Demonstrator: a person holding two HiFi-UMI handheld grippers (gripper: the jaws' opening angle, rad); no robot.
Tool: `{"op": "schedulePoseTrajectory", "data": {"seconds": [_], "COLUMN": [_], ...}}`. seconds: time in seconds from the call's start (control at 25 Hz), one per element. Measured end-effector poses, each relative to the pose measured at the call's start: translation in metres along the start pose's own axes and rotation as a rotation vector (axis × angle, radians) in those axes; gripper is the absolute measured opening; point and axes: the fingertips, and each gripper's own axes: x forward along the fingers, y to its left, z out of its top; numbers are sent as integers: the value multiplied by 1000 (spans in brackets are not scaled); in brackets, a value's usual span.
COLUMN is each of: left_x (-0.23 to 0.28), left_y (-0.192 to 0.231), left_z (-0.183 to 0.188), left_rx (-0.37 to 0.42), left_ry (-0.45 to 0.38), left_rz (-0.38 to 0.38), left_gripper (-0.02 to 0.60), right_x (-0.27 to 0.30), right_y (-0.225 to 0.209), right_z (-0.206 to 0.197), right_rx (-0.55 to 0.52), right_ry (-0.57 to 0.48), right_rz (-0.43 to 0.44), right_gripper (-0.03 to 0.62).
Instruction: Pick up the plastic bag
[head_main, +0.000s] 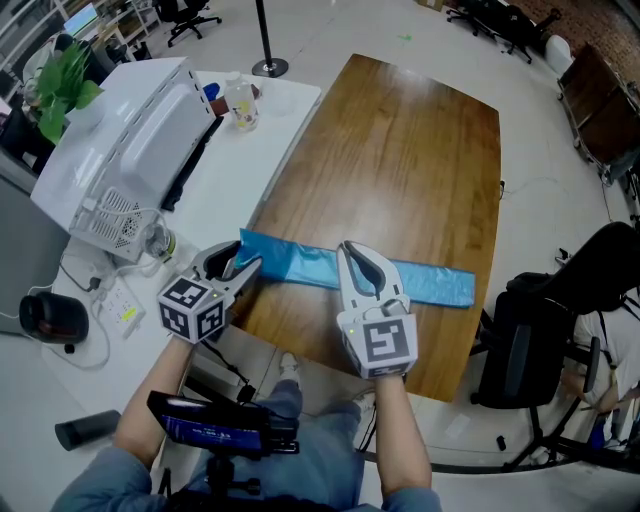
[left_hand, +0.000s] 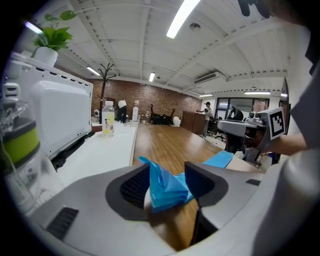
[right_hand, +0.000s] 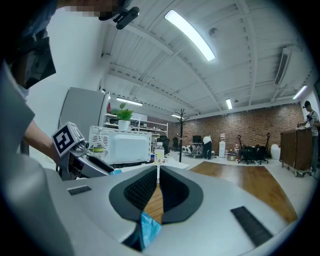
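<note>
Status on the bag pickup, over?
Left hand-held gripper open around end of blue plastic bag. Right hand-held gripper shut on it. Bag lies along brown wooden table, nothing on top.

The plastic bag (head_main: 300, 263) is blue, the table (head_main: 420, 150) brown wood-grain, the bottle (head_main: 243, 105) seemingly yellow-labelled.

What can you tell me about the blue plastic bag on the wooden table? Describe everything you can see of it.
The plastic bag is bright blue, thin and glossy, flattened into a long narrow strip lying across the near part of the wooden table. Its left end is bunched up and stands between the parted jaws of the left gripper, which do not squeeze it. Near its middle the right gripper has its jaws closed on it. Its right end lies flat and free.
</note>
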Motion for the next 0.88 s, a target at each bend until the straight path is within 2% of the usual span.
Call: {"op": "schedulePoseTrajectory", "data": {"seconds": [0.08,0.16,0.44,0.68,0.88], "left_x": [-2,-3,0,16,41], "left_y": [1,1,-7,-26,-49], "left_z": [4,9,17,16,-2], "left_rx": [10,29,34,11,5], "left_ry": [-18,-35,-54,-67,1], "left_rz": [19,33,22,-32,-113], "left_gripper": [279,304,305,307,302], "right_x": [-1,-2,-7,-16,-30], "right_y": [1,0,-3,-15,-46], "right_z": [0,-1,0,-12,-35], "right_rx": [1,1,0,8,-2], "right_ry": [2,1,0,25,41], "right_rz": [0,0,-10,-39,-98], "right_gripper": [18,18,18,18,18]}}
